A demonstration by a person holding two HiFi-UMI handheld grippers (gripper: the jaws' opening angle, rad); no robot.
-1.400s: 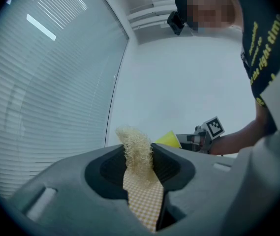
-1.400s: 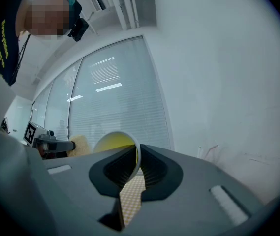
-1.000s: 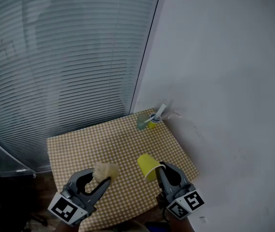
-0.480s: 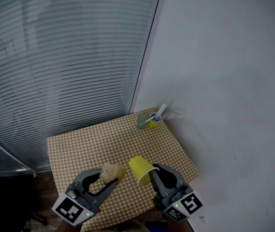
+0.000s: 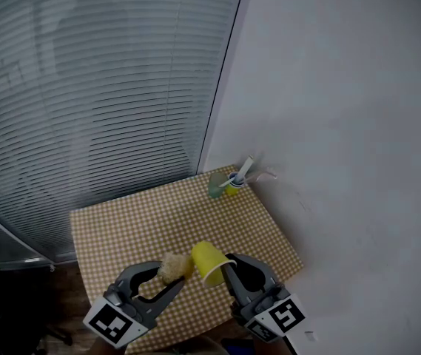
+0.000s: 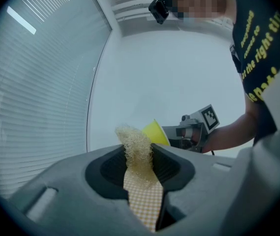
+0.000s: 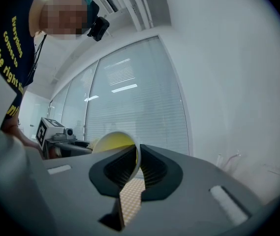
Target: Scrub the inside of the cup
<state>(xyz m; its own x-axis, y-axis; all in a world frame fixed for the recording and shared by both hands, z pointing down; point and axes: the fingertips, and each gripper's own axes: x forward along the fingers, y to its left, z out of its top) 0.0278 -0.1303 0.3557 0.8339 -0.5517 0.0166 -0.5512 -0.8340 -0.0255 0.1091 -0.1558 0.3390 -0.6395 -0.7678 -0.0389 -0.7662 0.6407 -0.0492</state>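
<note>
Head view, item one: we list the left gripper [image 5: 172, 274], its jaws clamped on a pale, coarse sponge [image 5: 172, 266] that sticks out past the tips. In the left gripper view the same sponge [image 6: 136, 146] stands pinched between the dark pads.

Item two: the right gripper [image 5: 223, 270] has its jaws closed on the wall of a yellow cup [image 5: 207, 261]. The right gripper view shows the cup [image 7: 111, 141] held by its rim, with one jaw inside and one outside.

Item three: a checked table [image 5: 121, 220] lies under both tools, above its near edge.

Item four: a green tumbler [image 5: 216, 186] and a small holder with a toothbrush [image 5: 235, 183] stand at the table's far right corner, against the white wall [image 5: 343, 124].

Item five: window blinds [image 5: 84, 87] fill the left.

Change since a second ago: sponge and cup were well apart then. Now the two grippers have drawn toward each other, and the sponge sits just beside the cup on its left. We cannot tell whether they touch. Both grips are as before.
</note>
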